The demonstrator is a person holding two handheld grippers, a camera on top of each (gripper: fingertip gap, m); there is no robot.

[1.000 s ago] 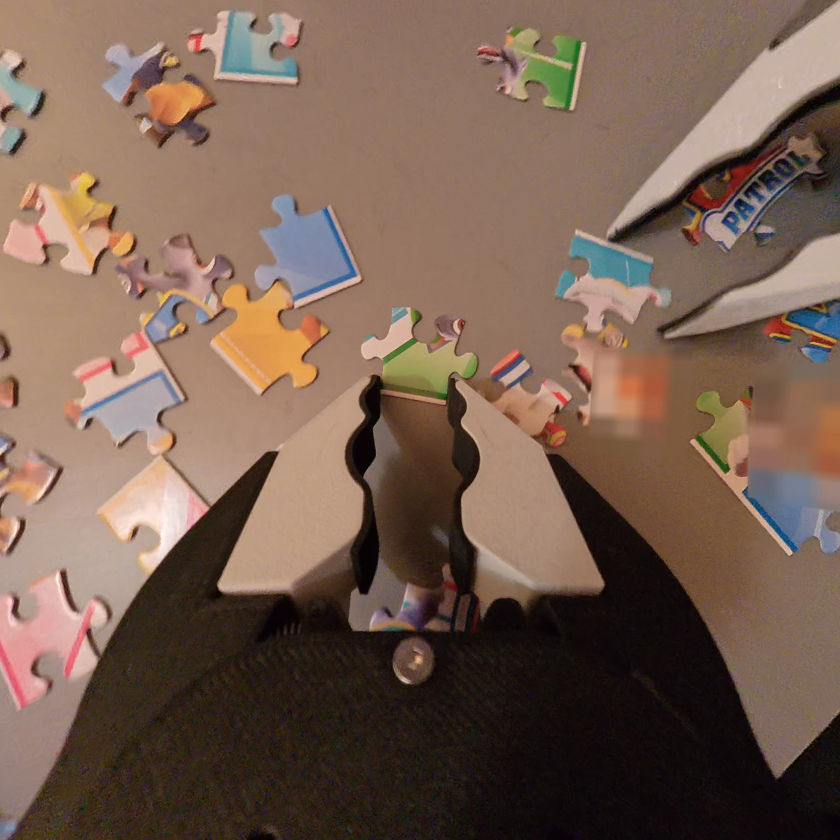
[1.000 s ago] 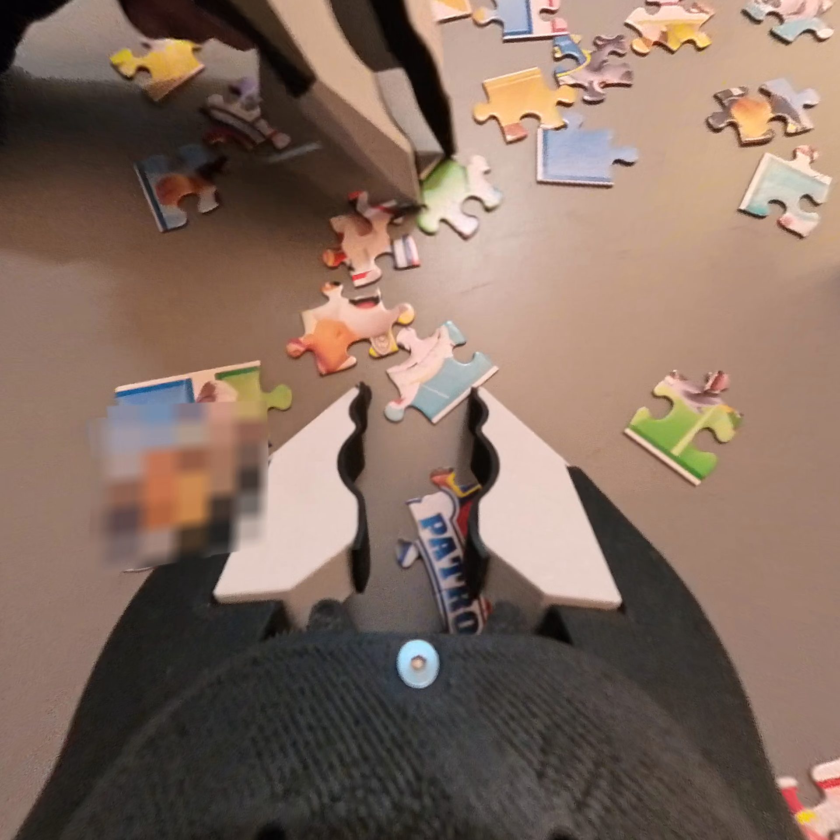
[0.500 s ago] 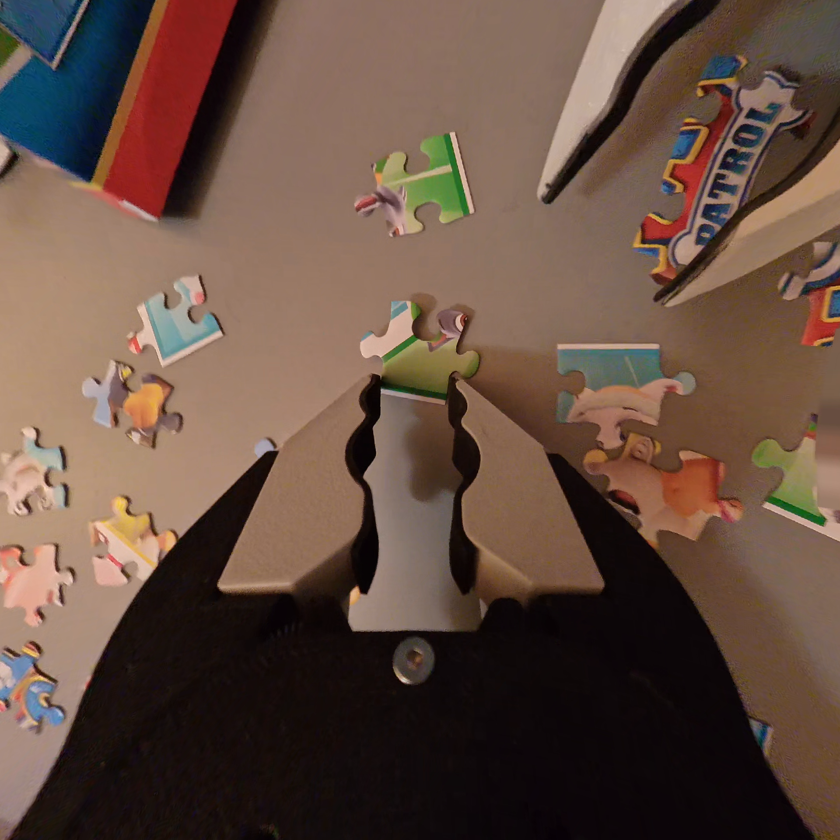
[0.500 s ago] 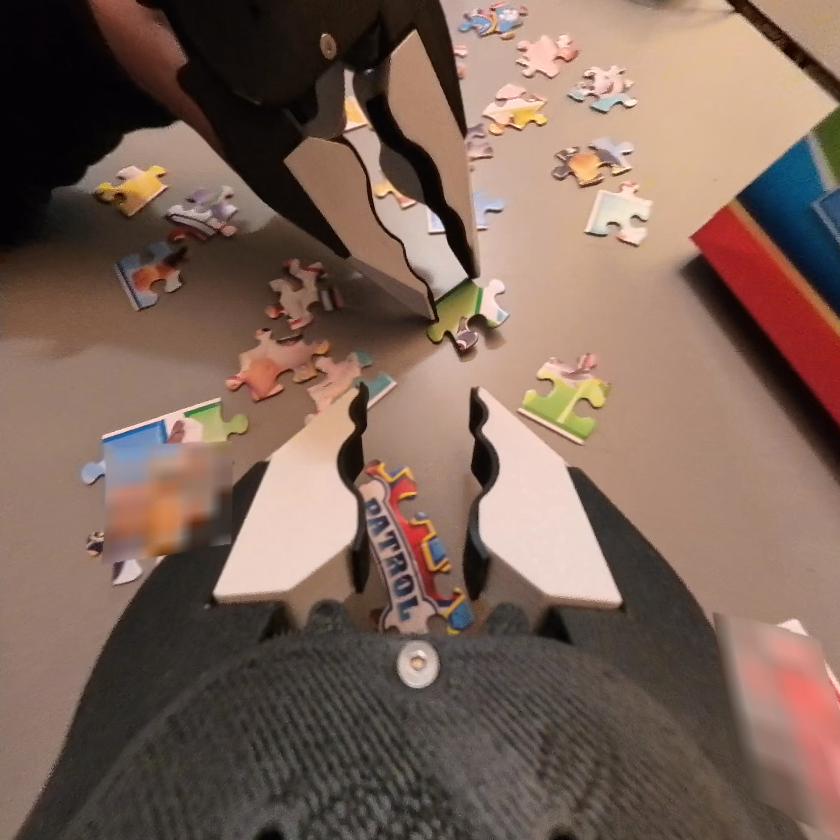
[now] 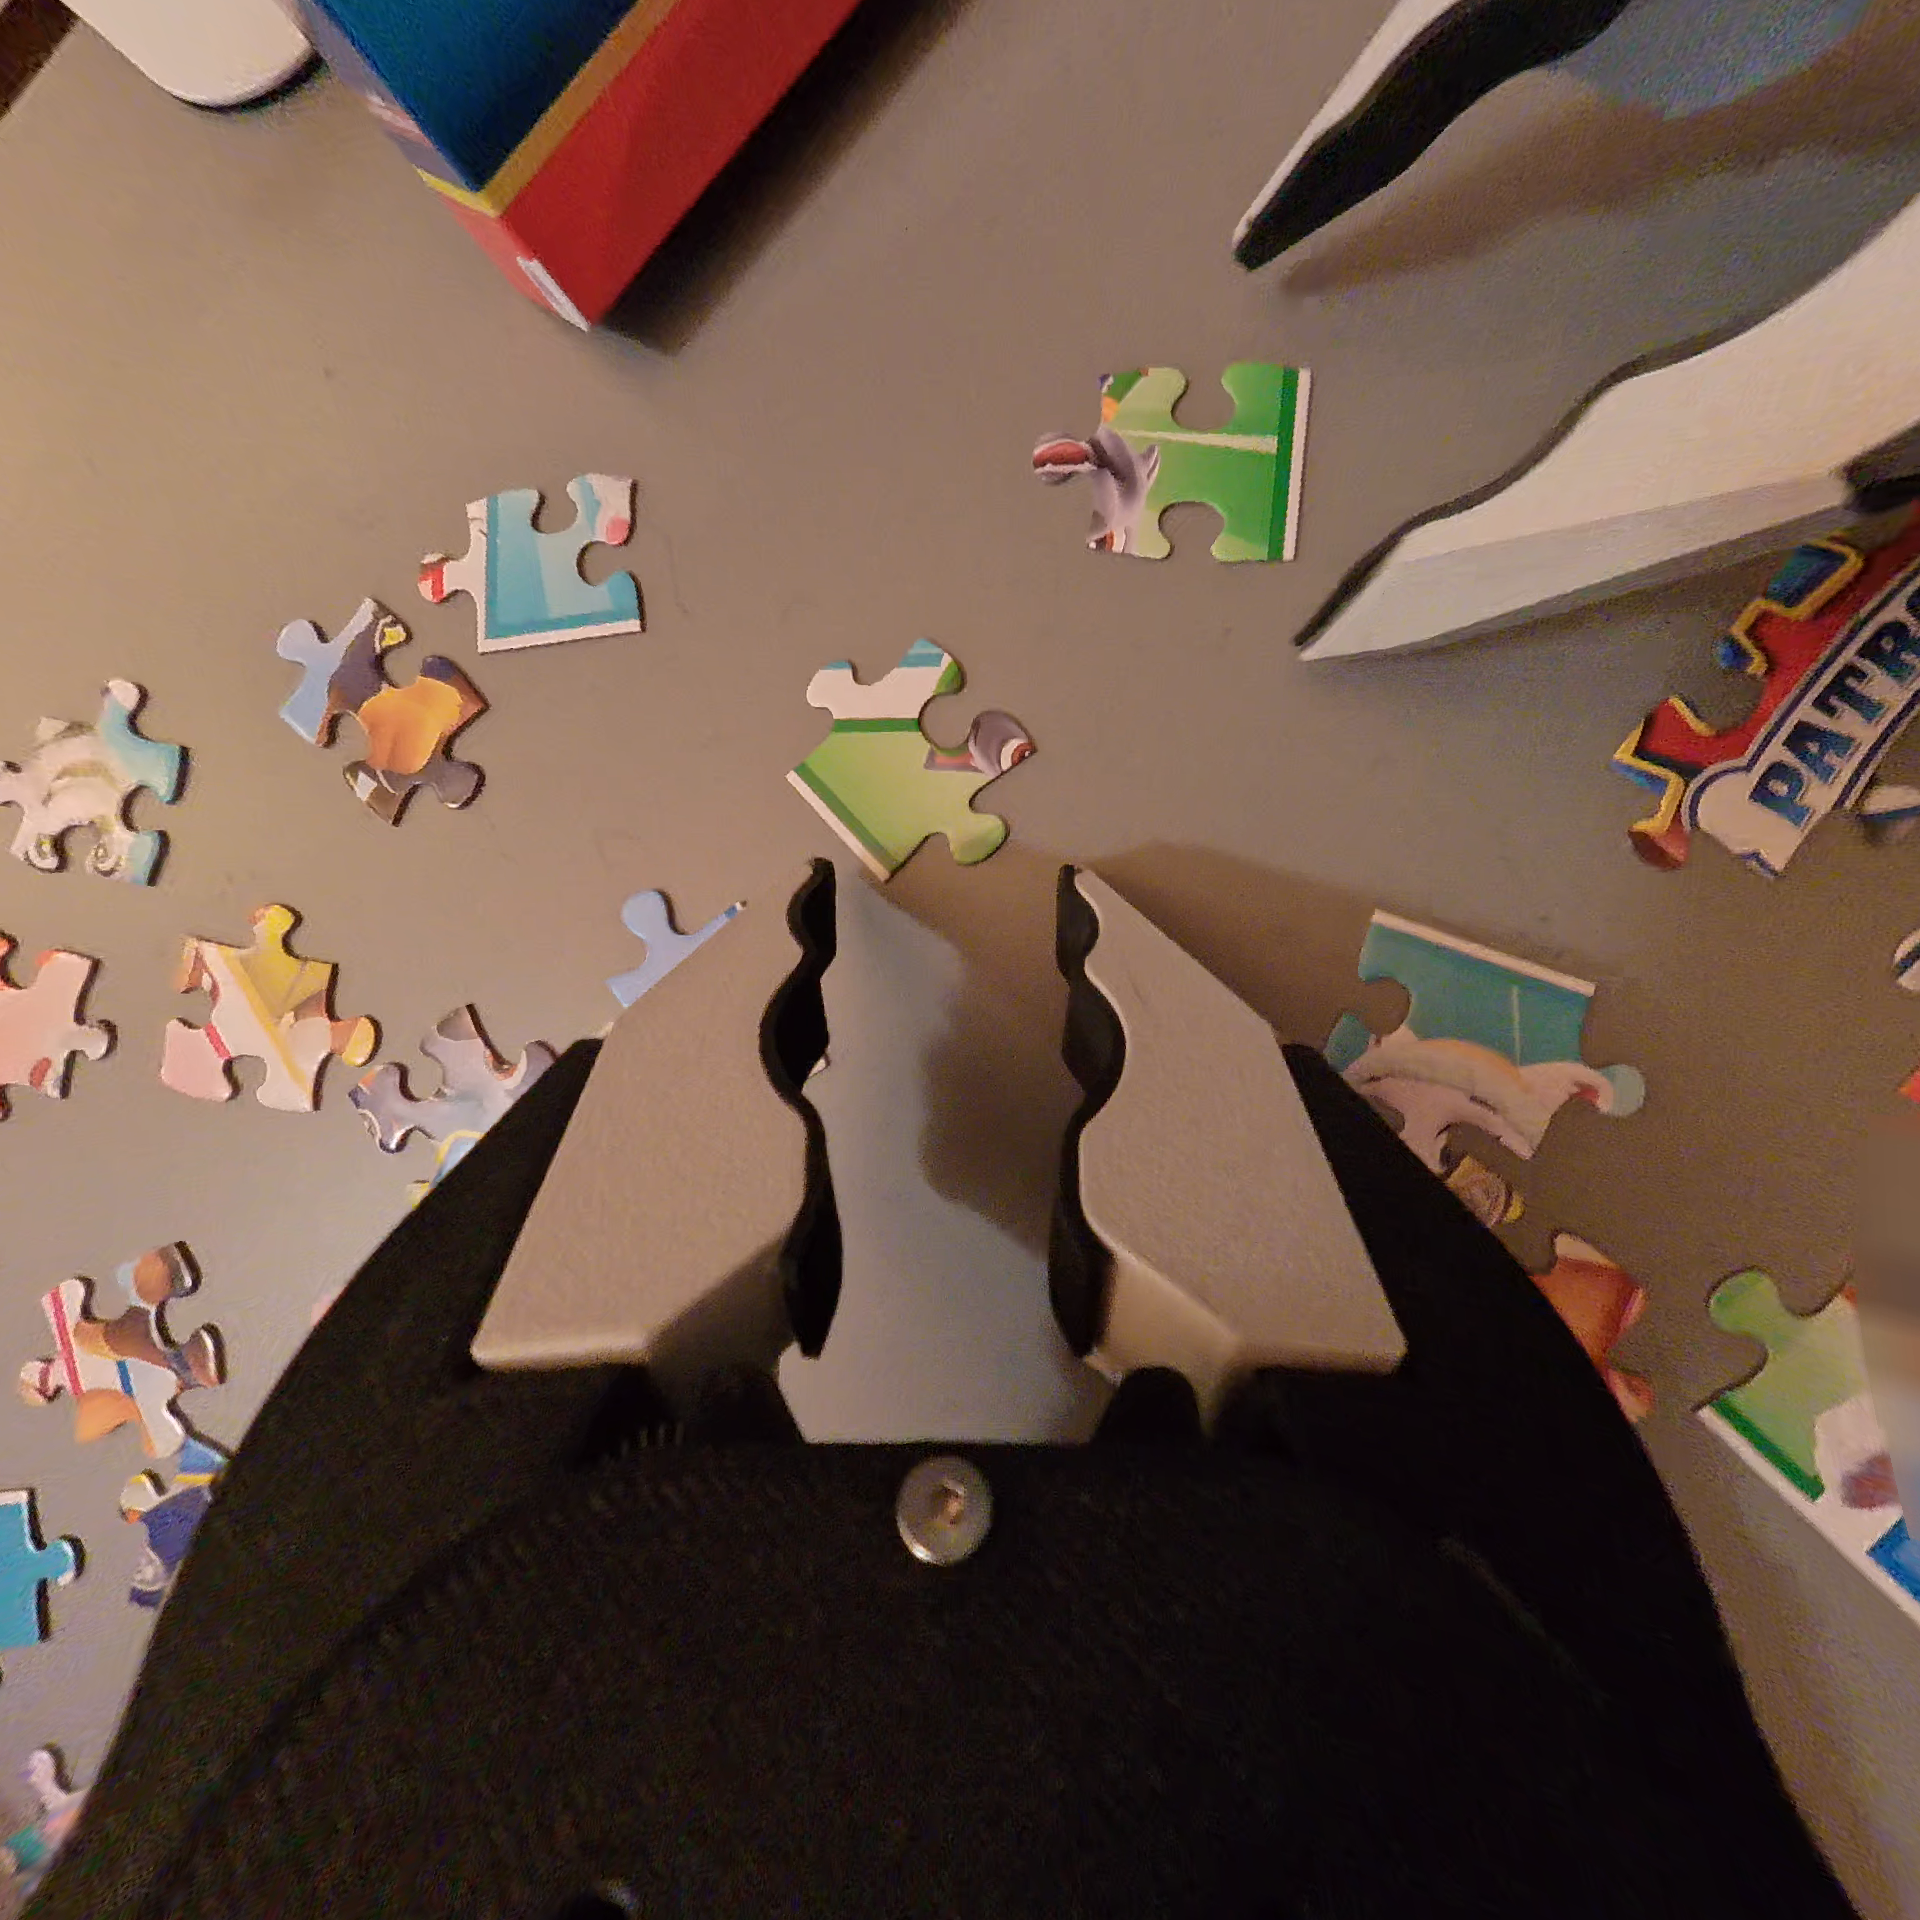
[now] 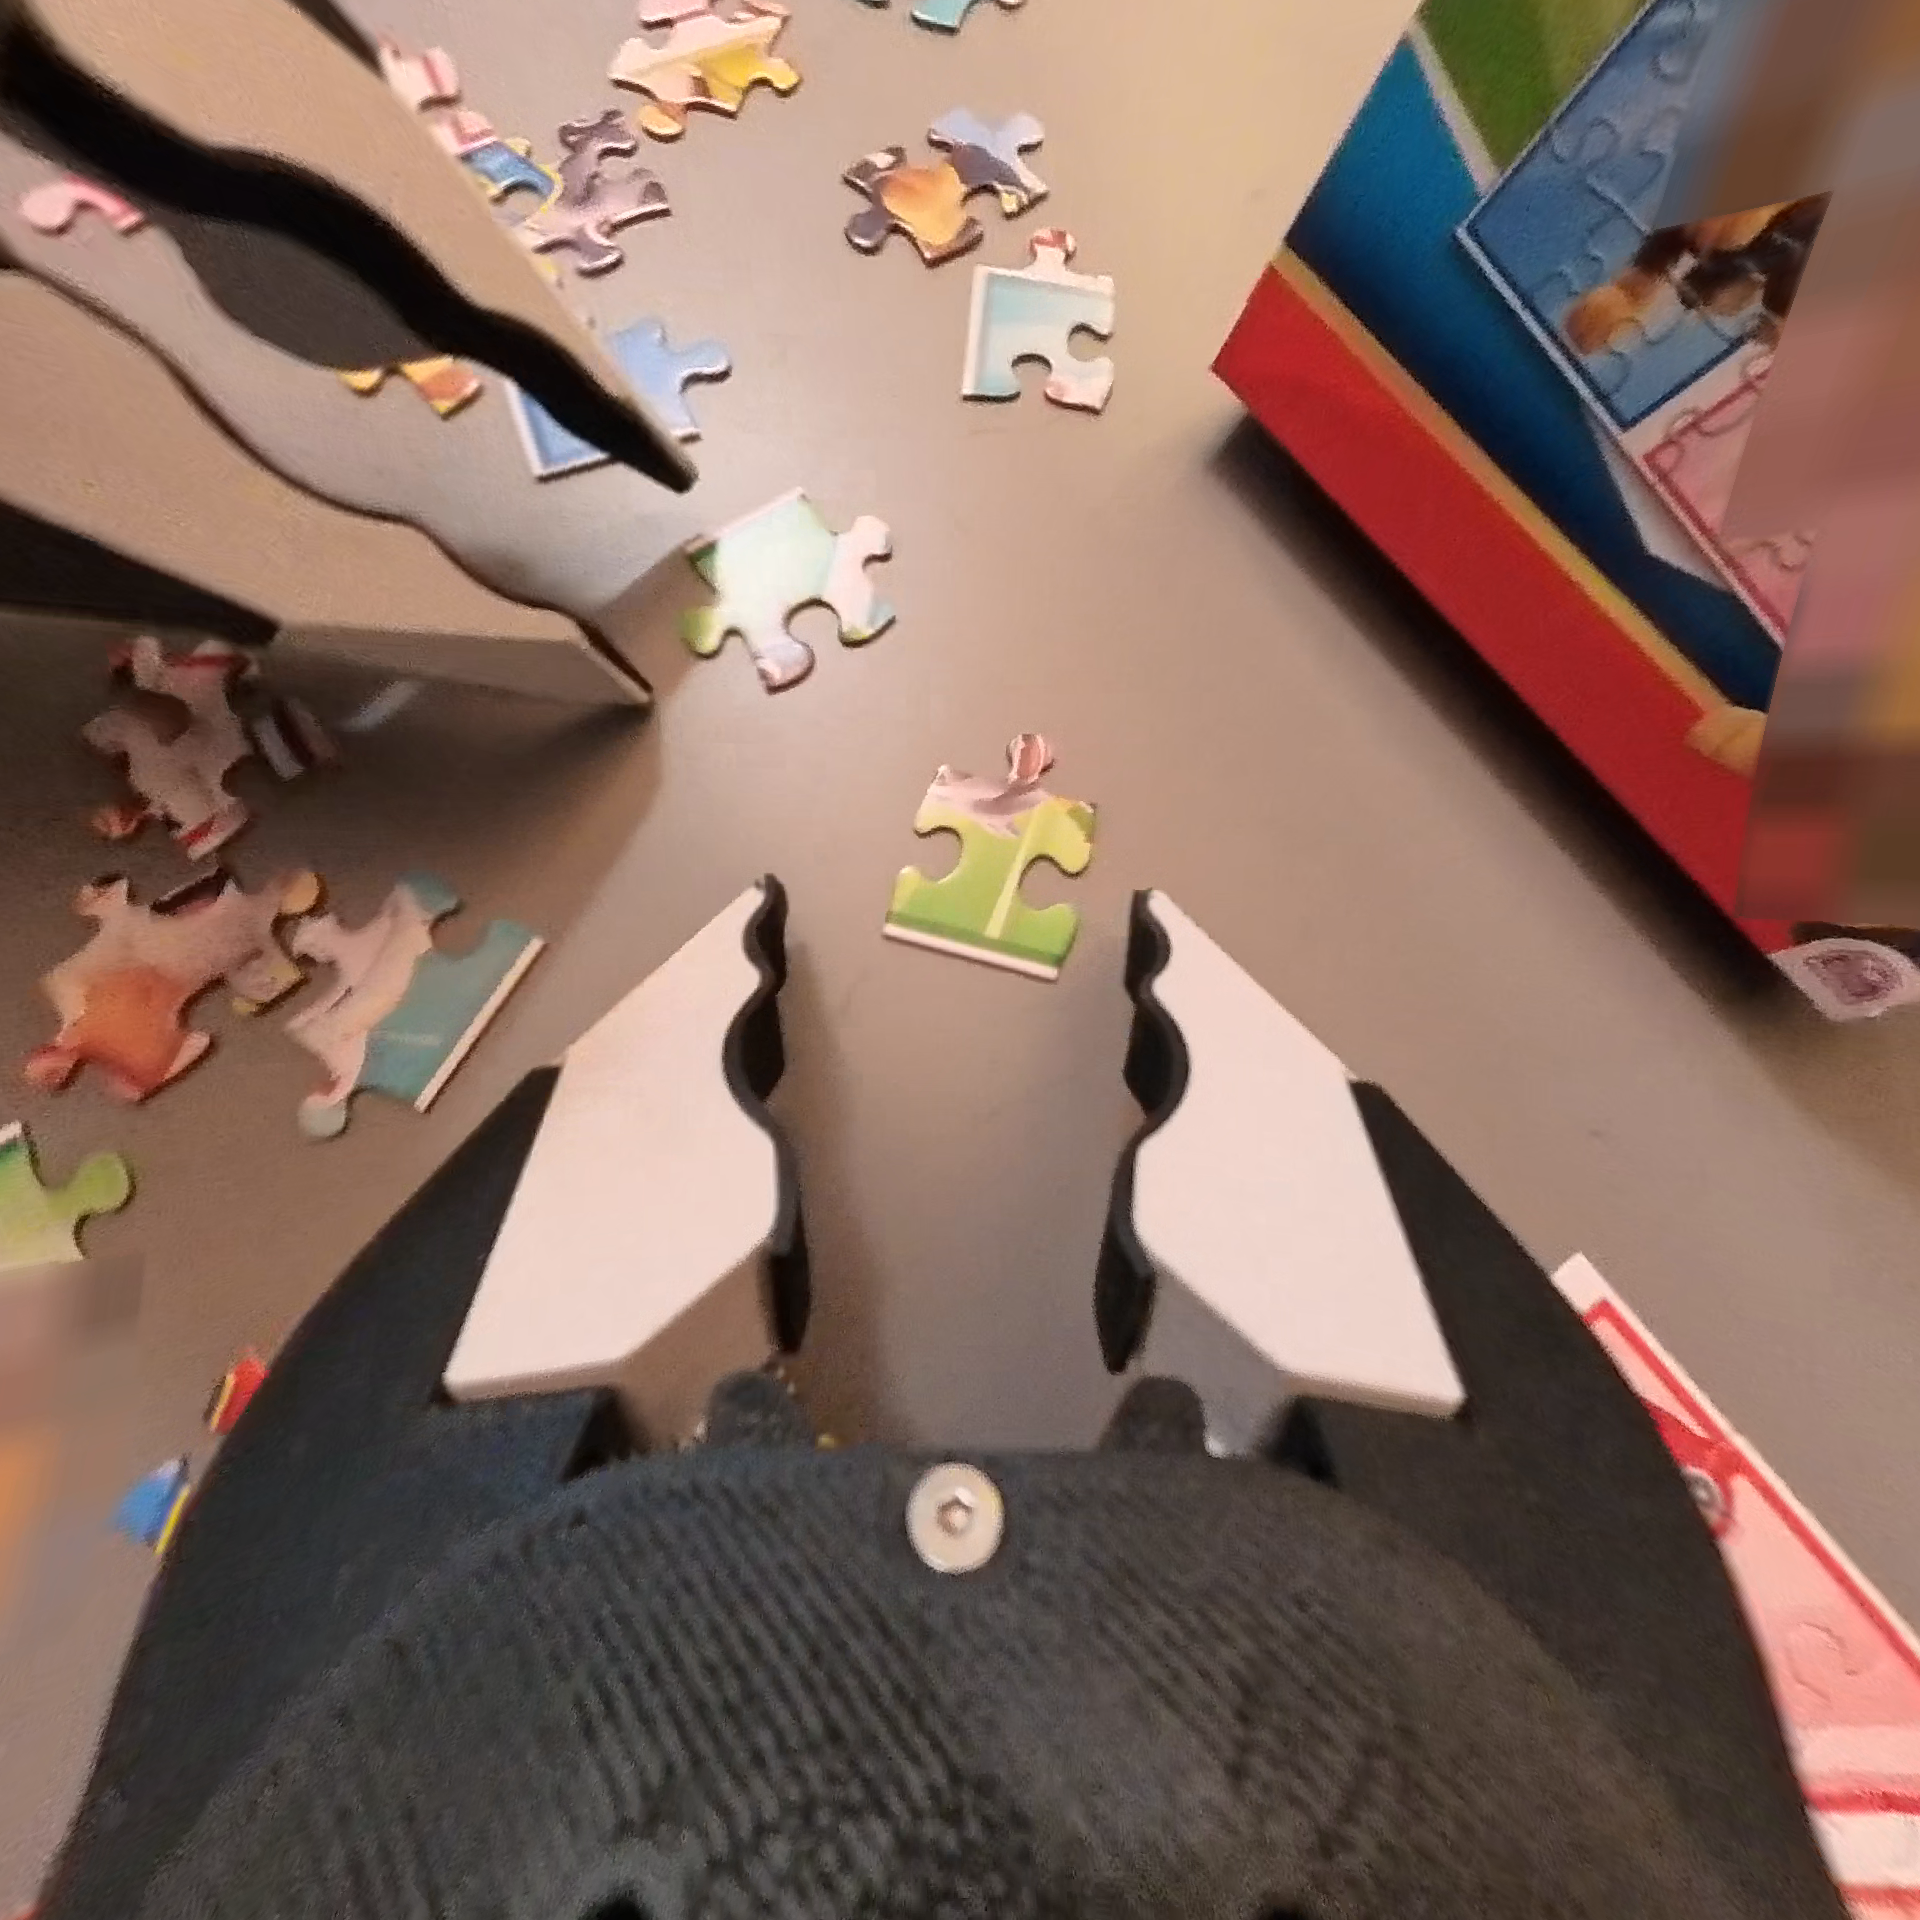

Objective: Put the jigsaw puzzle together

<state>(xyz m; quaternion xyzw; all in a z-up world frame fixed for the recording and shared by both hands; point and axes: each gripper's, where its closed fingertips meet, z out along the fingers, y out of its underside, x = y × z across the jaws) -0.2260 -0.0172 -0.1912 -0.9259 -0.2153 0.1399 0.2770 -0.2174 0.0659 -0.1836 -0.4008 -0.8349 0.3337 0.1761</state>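
Note:
In the left wrist view my left gripper (image 5: 945, 878) is open and empty. A green puzzle piece with a grey tab (image 5: 904, 769) lies flat on the grey table (image 5: 935, 260) just beyond its fingertips, untouched. A second green edge piece (image 5: 1195, 468) lies farther off. My right gripper (image 6: 956, 899) is open and empty. The second green piece (image 6: 997, 883) lies on the table just ahead of its tips, and no pad touches it. The first green piece (image 6: 790, 592) lies by the left gripper's fingers (image 6: 364, 499). A red and blue lettered piece (image 5: 1787, 748) lies under the right gripper's fingers (image 5: 1558, 540).
A red and blue puzzle box (image 6: 1455, 520) stands at the back right and also shows in the left wrist view (image 5: 623, 156). Several loose pieces lie at the left (image 5: 384, 717). A teal edge piece (image 5: 1475, 1029) lies at the right. A red and white sheet (image 6: 1818, 1662) lies near the right gripper.
My left gripper brought the green piece toward the box at its fingertips, then opened and left it on the table. My right gripper opened wider; the lettered piece no longer sits between its fingers.

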